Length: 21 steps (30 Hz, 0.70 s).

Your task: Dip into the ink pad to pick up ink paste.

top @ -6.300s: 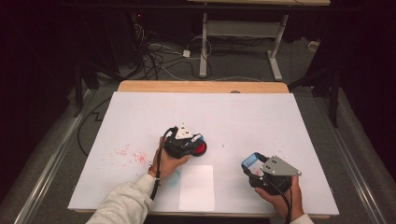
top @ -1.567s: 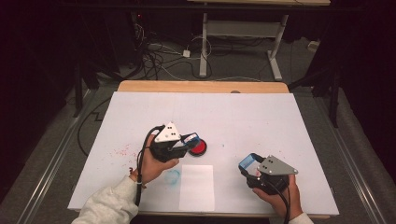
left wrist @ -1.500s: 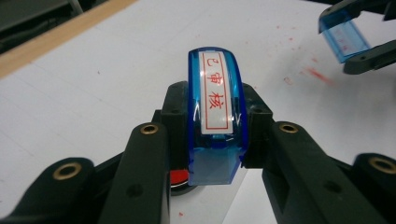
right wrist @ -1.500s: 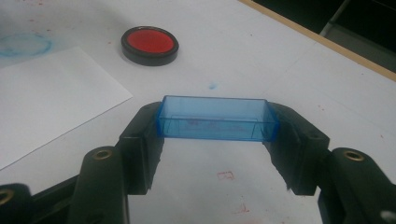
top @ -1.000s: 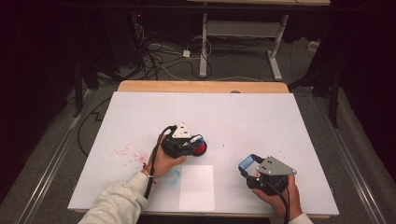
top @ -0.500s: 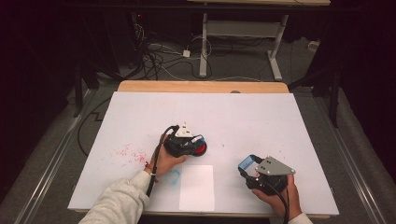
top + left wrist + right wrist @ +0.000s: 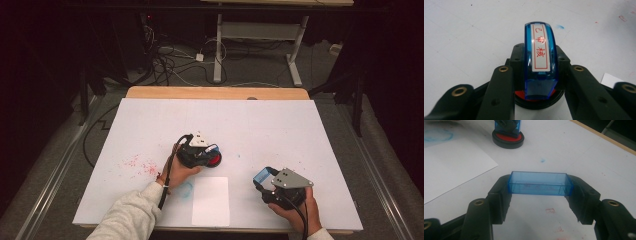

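White bench [image 7: 280, 125] bears red and blue ink stains, a paper sheet [image 7: 211, 200]; cables on the dark floor [image 7: 190, 60] behind; left tongs [image 7: 537, 70] clamp a blue stamp [image 7: 539, 50] on the red ink pad [image 7: 214, 160]; right tongs [image 7: 540, 192] clamp its blue cap [image 7: 540, 183].

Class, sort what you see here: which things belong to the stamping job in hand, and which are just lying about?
In the job:
- blue stamp, gripped by the left gripper
- red ink pad under it
- blue stamp cap, held in the right gripper
- sheet of paper

Lying about:
- red smudges on the table
- cables on the floor
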Each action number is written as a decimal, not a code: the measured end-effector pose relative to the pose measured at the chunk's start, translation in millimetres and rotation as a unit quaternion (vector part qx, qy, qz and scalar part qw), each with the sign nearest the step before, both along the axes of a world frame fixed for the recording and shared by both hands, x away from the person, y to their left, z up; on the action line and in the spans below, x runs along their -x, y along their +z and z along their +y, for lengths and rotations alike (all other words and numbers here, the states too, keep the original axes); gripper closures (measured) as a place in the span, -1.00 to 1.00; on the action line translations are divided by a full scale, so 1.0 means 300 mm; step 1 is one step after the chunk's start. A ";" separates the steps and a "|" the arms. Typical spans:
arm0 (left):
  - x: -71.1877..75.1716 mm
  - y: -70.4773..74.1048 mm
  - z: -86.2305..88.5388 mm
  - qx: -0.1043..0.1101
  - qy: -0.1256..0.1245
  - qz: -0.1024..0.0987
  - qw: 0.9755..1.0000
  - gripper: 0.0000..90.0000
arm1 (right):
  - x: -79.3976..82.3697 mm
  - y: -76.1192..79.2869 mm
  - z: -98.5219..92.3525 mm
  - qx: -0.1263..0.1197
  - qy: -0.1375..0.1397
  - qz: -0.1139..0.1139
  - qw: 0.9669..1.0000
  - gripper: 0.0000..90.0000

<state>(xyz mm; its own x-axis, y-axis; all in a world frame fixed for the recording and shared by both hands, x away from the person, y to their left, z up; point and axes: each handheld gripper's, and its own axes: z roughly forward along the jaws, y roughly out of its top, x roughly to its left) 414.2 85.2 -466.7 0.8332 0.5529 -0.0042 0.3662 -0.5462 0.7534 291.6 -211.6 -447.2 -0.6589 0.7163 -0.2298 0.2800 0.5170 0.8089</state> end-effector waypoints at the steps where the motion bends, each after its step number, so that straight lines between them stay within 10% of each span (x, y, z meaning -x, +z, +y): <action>1: 0.000 -0.002 -0.002 -0.002 0.000 -0.001 1.000 0.50 | -0.001 -0.001 0.001 0.000 0.001 0.001 1.000 -0.11; 21: -0.001 -0.002 -0.004 -0.001 0.004 0.005 1.000 0.50 | -0.002 0.000 -0.002 0.001 0.000 0.001 1.000 -0.11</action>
